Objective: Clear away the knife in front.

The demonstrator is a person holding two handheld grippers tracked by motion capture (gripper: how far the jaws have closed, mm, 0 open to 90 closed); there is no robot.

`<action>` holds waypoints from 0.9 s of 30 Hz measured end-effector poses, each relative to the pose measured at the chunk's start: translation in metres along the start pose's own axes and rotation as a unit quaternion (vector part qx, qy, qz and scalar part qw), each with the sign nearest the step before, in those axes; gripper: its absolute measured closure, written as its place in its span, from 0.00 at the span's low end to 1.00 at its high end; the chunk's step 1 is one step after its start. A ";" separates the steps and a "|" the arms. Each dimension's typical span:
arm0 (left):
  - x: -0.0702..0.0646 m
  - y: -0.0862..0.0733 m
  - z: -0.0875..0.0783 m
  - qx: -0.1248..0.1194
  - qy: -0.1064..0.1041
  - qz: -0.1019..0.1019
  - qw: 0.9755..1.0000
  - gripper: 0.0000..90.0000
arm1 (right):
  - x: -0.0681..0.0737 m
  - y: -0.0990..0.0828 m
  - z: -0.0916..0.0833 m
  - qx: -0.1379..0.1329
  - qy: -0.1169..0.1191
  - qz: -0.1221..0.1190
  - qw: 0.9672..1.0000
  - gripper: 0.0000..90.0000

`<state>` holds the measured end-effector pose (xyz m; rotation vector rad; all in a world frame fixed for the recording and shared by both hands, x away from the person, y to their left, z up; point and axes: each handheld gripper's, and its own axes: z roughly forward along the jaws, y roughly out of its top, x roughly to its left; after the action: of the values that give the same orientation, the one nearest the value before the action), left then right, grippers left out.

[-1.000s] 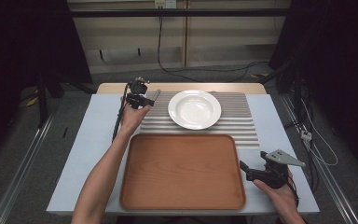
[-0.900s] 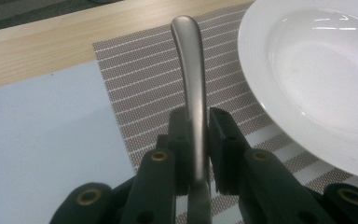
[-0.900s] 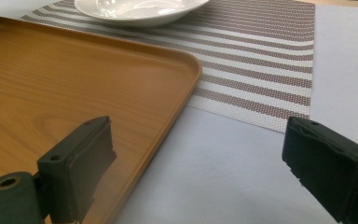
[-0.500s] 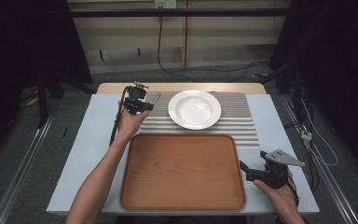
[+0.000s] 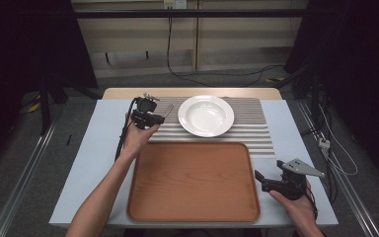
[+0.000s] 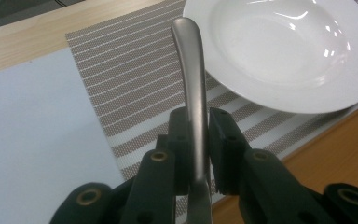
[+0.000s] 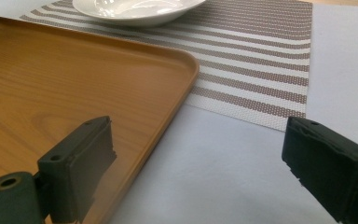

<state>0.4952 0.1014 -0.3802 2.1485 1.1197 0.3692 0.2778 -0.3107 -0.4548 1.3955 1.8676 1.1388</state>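
The left gripper (image 5: 154,114) is clenched on a metal utensil handle (image 6: 192,88), with both jaws pressed against its sides; the working end of the utensil lies below the frame edge in the left gripper view, so whether it is a fork, a spoon or a knife cannot be told there. In the high view the utensil (image 5: 168,109) projects from the gripper toward the far right and sits above the left part of the striped placemat (image 5: 256,129), just left of the white plate (image 5: 206,115). The plate rests on the placemat at the far centre of the table (image 5: 89,163). The wooden tray (image 5: 192,180) lies on the near half of the table, its far edge close to the near edge of the placemat. The left hand (image 5: 137,138) holds its gripper beyond the far left corner of the tray. The right gripper (image 5: 271,182) is released: its jaws stand wide apart with nothing between them. It sits over the bare table surface just right of the tray, near its near right corner, held by the right hand (image 5: 296,207). In the right gripper view the tray edge (image 7: 186,79) runs past one jaw.
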 end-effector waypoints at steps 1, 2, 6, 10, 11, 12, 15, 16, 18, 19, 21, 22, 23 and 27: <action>-0.001 -0.001 -0.001 -0.003 0.000 -0.004 1.000 0.89 | 0.000 0.000 0.000 0.000 -0.001 0.000 1.000 0.10; -0.002 -0.001 -0.003 -0.003 0.000 -0.003 1.000 0.89 | 0.000 0.000 -0.001 -0.001 -0.001 0.001 1.000 0.10; -0.008 -0.003 -0.009 0.001 0.007 0.005 1.000 0.89 | 0.000 -0.001 -0.001 0.000 -0.004 0.001 1.000 0.10; -0.013 -0.007 -0.015 -0.001 -0.006 0.007 1.000 0.89 | 0.000 -0.001 -0.002 0.000 -0.005 0.001 1.000 0.10; -0.015 -0.008 -0.016 0.003 -0.003 0.015 1.000 0.89 | 0.000 -0.001 -0.003 -0.001 -0.005 0.002 1.000 0.10; -0.017 -0.009 -0.017 0.004 -0.003 0.014 1.000 0.89 | 0.000 -0.001 -0.003 -0.001 -0.004 0.001 1.000 0.10; -0.021 -0.014 -0.021 0.010 -0.003 0.016 1.000 0.89 | 0.001 0.000 -0.002 -0.003 -0.003 -0.001 1.000 0.10; -0.022 -0.015 -0.023 0.009 0.000 0.016 1.000 0.89 | 0.002 0.001 -0.001 -0.002 -0.003 -0.004 1.000 0.10; -0.024 -0.019 -0.027 0.012 -0.004 0.014 1.000 0.89 | 0.003 0.001 -0.001 -0.001 -0.002 -0.004 1.000 0.10; -0.026 -0.022 -0.028 0.010 -0.005 0.007 1.000 0.89 | 0.003 0.001 -0.001 -0.001 -0.002 -0.004 1.000 0.10; -0.029 -0.026 -0.030 0.012 0.001 0.005 1.000 0.89 | 0.003 0.001 -0.001 -0.001 -0.002 -0.005 1.000 0.10; -0.028 -0.028 -0.032 0.016 -0.001 0.015 1.000 0.89 | 0.003 0.001 -0.001 -0.001 -0.002 -0.004 1.000 0.10; -0.029 -0.031 -0.033 0.016 -0.007 0.008 1.000 0.89 | 0.004 0.002 -0.001 -0.001 -0.002 -0.004 1.000 0.10; -0.031 -0.041 -0.037 0.019 -0.012 0.004 1.000 0.89 | 0.004 0.002 0.001 0.000 -0.002 -0.005 1.000 0.10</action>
<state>0.4322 0.1090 -0.3797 2.1860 1.1128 0.3262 0.2780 -0.3068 -0.4532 1.3870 1.8709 1.1308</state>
